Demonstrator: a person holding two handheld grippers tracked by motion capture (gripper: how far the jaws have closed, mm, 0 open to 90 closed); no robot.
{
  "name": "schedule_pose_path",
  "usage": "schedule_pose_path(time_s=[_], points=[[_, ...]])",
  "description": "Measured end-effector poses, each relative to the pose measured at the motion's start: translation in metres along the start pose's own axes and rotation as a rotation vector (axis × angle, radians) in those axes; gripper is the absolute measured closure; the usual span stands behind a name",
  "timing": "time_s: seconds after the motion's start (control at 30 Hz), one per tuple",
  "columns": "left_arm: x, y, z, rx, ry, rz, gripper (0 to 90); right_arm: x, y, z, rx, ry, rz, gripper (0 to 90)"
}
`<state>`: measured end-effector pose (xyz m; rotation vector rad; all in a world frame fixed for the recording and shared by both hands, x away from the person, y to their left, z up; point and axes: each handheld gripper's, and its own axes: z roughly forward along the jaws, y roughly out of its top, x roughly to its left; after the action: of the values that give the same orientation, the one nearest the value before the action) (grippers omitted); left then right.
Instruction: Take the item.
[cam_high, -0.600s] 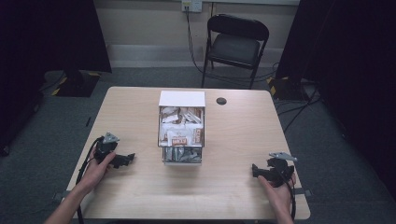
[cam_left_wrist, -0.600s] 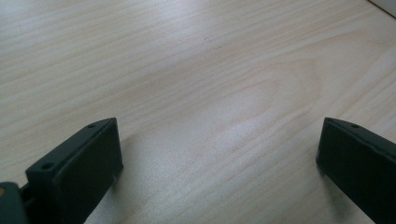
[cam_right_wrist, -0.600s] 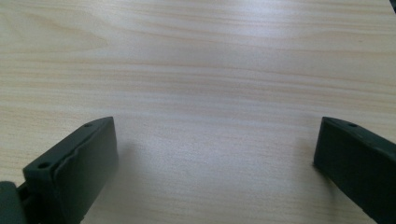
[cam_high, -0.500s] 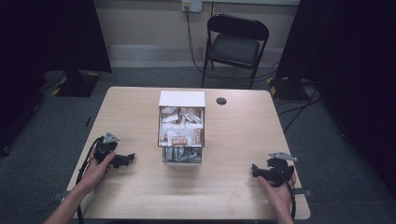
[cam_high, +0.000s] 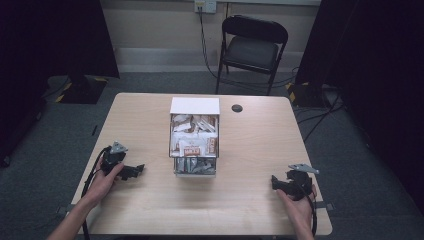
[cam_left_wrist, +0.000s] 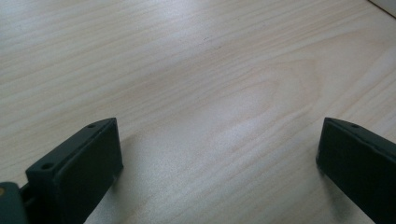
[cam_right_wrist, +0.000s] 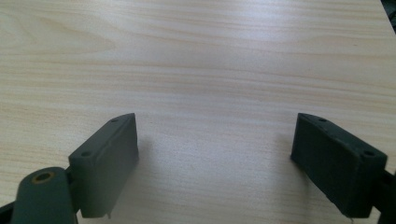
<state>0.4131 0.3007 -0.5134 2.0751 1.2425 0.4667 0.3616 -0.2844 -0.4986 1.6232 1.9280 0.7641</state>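
Hands hold one tool each, low on the tabletop (cam_high: 250, 150). The left hand-held gripper (cam_high: 136, 170) sits near the left edge of the tabletop. The left hand (cam_high: 107, 176) wraps around its back, and the forearm comes up from the bottom left corner at a slant. Its tip points to the right, toward the middle. In the left gripper view, its two black jaws stand wide apart with bare light wood between them. Nothing is in them.

The right hand-held gripper (cam_high: 274, 182) sits near the right front corner. The right hand (cam_high: 299, 199) cups it from behind and below, with the wrist coming up from the bottom edge. Its tip points left, toward the middle. A grey plate (cam_high: 300, 168) sits on top of it. In the right gripper view, its jaws are spread wide too, with only wood between them.

Between the two tools, in the middle of the tabletop, stands an open box (cam_high: 194, 136) full of small packets (cam_high: 192, 148). It is well apart from both tools. A small dark round spot (cam_high: 237, 108) is near the far edge. Behind the tabletop stands a black folding chair (cam_high: 252, 47) on the grey floor.
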Motion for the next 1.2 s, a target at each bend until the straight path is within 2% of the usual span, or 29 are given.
schedule_pose_path(time_s=[0.17,0.23,0.4,0.63,0.9,1.03,1.07,1.2], points=[[0.0,0.0,0.0,0.0,0.0,0.0,0.0,0.001,0.001,-0.001,0.002,0.017,-0.01,18.6],[0.0,0.0,0.0,0.0,0.0,0.0,0.0,0.002,0.002,-0.001,0.006,0.023,-0.014,16.8],[0.0,0.0,0.0,-0.003,0.001,-0.001,0.0,0.004,0.002,-0.003,-0.003,0.042,-0.028,18.7],[0.0,0.0,0.0,0.0,0.0,0.0,0.0,0.005,0.006,-0.006,-0.017,0.069,-0.019,21.9],[0.0,0.0,0.0,0.0,0.0,0.0,0.0,0.012,0.012,-0.011,-0.04,0.129,-0.013,27.3],[0.0,0.0,0.0,0.0,0.0,0.0,0.0,0.015,0.015,-0.014,-0.057,0.142,-0.02,29.0],[0.0,0.0,0.0,0.0,-0.001,0.0,0.0,0.018,0.016,-0.015,-0.056,0.149,-0.047,28.6],[0.0,0.0,0.0,0.0,0.0,0.0,0.0,0.024,0.018,-0.016,-0.053,0.178,-0.066,27.3]])
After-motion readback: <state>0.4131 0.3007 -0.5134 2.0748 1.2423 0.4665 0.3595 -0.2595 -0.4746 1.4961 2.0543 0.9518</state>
